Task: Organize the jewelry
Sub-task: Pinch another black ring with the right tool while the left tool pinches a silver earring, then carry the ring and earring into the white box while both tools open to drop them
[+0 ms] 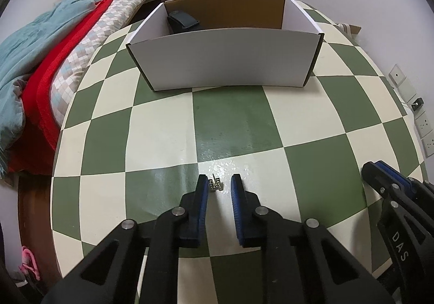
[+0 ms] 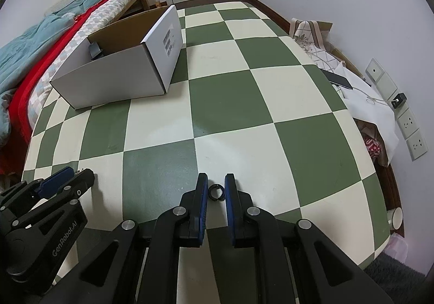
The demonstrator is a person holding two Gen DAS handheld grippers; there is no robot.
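Presently, left gripper (image 1: 219, 185) narrowed around small silver earring (image 1: 215, 185), right pad clear of it, right gripper (image 2: 216, 186) clamping black ring (image 2: 216, 192), white cardboard box (image 1: 225, 60) far on checkered tablecloth (image 1: 238, 119).

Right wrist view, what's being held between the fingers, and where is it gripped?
A black ring, pinched across its outer edge by the right gripper.

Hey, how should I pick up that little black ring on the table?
Pinch the black ring across its outer rim, coming down from above: it lies flat on the checked tablecloth, opposite sides exposed. The right tool grips it that way.
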